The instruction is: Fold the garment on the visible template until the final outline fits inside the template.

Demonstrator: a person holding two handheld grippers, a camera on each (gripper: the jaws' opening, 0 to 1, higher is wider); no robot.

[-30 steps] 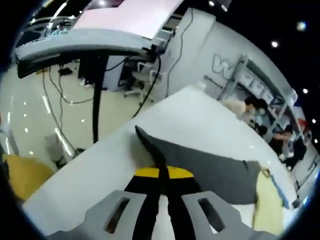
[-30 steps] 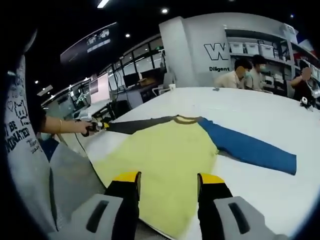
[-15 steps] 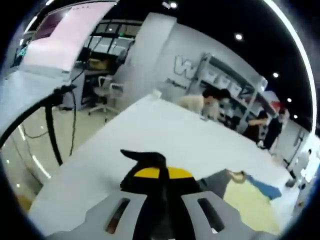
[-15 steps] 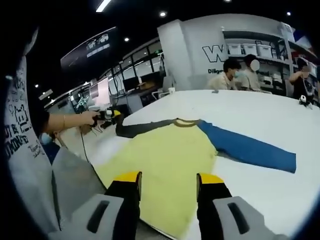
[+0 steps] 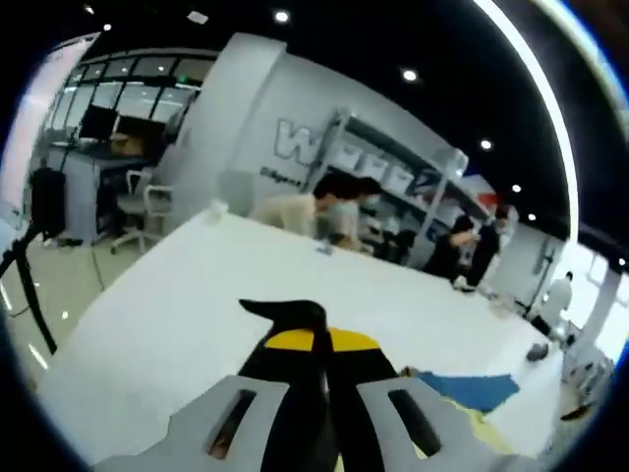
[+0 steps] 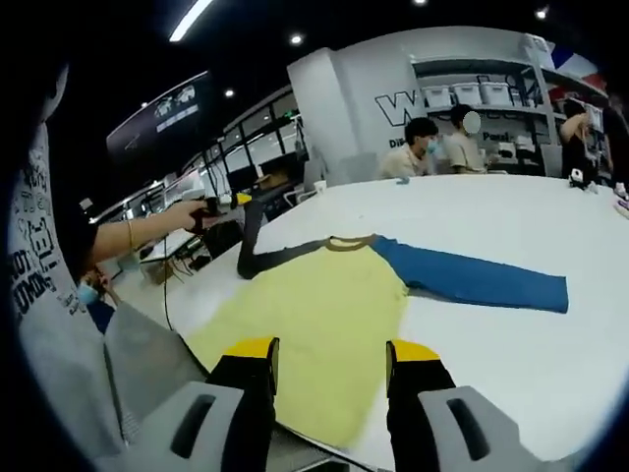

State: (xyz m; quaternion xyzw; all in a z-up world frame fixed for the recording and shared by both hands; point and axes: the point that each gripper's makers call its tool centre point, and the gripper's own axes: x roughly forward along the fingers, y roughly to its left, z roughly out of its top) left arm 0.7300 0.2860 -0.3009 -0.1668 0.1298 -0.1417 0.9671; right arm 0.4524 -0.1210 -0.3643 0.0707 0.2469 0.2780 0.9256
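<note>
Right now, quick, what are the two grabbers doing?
Left gripper: shut on the dark grey sleeve, lifting it off the white table.
Right gripper: open, holding nothing, hovering over the yellow shirt.

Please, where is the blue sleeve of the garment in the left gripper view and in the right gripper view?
Left gripper view: the blue sleeve lies low on the right, just beside that view's own tongs.
Right gripper view: the blue sleeve stretches right of centre, from the collar toward the right edge.
Shared landmark: the grey wall with the large "W" lettering behind the white table.
</note>
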